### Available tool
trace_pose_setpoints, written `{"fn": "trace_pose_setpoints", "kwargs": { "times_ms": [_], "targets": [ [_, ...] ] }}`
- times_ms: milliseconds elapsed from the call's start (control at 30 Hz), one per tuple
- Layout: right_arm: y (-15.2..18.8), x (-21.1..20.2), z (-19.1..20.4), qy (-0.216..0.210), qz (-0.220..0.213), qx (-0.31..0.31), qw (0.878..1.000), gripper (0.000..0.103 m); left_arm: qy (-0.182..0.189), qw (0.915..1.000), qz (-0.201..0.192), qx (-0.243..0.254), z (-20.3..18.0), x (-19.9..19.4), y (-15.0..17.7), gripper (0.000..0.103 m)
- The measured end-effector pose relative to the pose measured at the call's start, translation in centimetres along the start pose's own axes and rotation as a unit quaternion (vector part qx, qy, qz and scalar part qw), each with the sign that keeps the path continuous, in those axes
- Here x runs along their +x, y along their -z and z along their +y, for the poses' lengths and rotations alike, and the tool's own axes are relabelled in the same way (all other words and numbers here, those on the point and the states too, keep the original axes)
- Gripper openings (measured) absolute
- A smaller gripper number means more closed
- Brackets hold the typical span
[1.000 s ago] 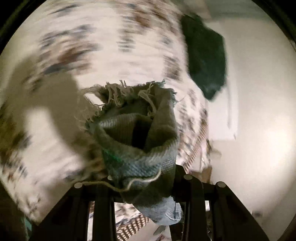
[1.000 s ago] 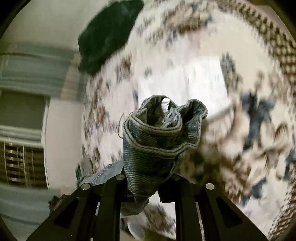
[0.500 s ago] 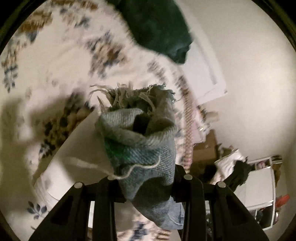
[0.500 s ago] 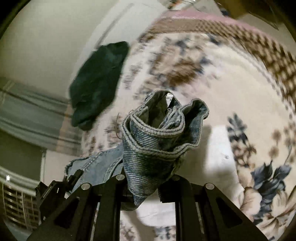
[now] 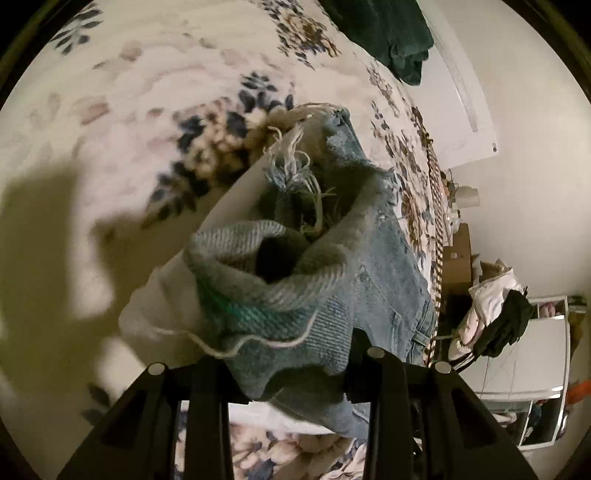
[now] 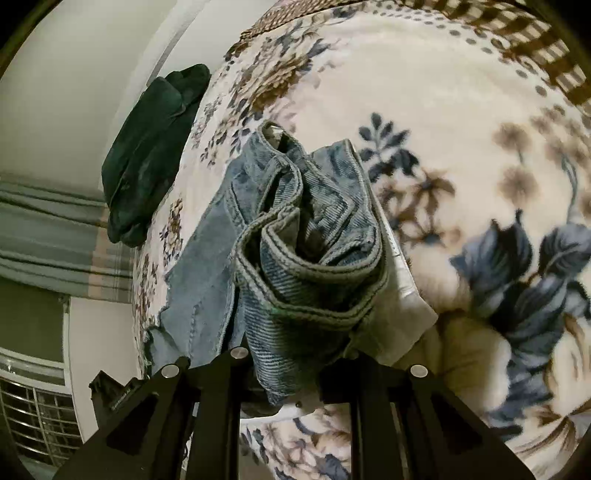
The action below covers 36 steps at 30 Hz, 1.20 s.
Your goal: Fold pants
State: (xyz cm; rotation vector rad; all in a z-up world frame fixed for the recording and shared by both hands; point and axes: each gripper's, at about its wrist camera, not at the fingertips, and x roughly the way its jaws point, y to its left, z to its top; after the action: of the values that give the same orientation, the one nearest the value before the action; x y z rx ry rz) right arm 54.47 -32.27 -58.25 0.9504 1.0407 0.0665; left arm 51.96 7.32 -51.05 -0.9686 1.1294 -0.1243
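A pair of light blue jeans (image 5: 373, 280) is held by both grippers over a white folded garment (image 5: 236, 206) on the floral bed blanket (image 5: 147, 110). My left gripper (image 5: 284, 354) is shut on the frayed hem end of the jeans, bunched between its fingers. My right gripper (image 6: 295, 354) is shut on the stitched waistband end of the jeans (image 6: 295, 236). In the right wrist view the jeans' leg (image 6: 207, 269) trails left, and the white garment (image 6: 399, 295) lies under them.
A dark green folded garment (image 6: 147, 155) lies at the blanket's (image 6: 443, 129) far edge and also shows in the left wrist view (image 5: 388, 33). White walls, a striped curtain (image 6: 48, 229), a clothes pile (image 5: 491, 314) and a white cabinet (image 5: 528, 354) lie beyond the bed.
Both grippers have swung down toward the bed with the jeans still clamped. The jeans now drape over the white garment, and the view has steadied.
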Motion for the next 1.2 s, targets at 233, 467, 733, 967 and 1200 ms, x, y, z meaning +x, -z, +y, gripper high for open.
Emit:
{"fn": "trace_pose_setpoints", "kwargs": {
  "times_ms": [233,467,733,967,1200],
  "targets": [
    [0.4,0.3,-1.3,0.009,0.013,-0.003,1.000,0.018,-0.012,0.9999,0.006,0.008,0.4,-0.2,0.8,0.031],
    [0.4,0.3,-1.3,0.048,0.038,-0.023,0.998,0.043,-0.095,0.9912,0.008,0.091,-2.5,-1.1,1.5,0.039],
    [2.1,-1.8,1.8,0.170,0.043,-0.147,0.974,0.068,-0.241,0.9403,-0.015,0.240,-6.7,-1.9,5.1,0.064],
    [4.1,-4.9,6.2,0.263,-0.006,-0.228,0.937,0.102,-0.298,0.9070,-0.017,0.298,-8.0,-3.6,6.2,0.078],
    [6.0,-11.1,11.7,0.303,-0.059,-0.261,0.915,0.103,-0.296,0.8966,-0.043,0.326,-11.9,-9.2,6.7,0.078]
  ]
}}
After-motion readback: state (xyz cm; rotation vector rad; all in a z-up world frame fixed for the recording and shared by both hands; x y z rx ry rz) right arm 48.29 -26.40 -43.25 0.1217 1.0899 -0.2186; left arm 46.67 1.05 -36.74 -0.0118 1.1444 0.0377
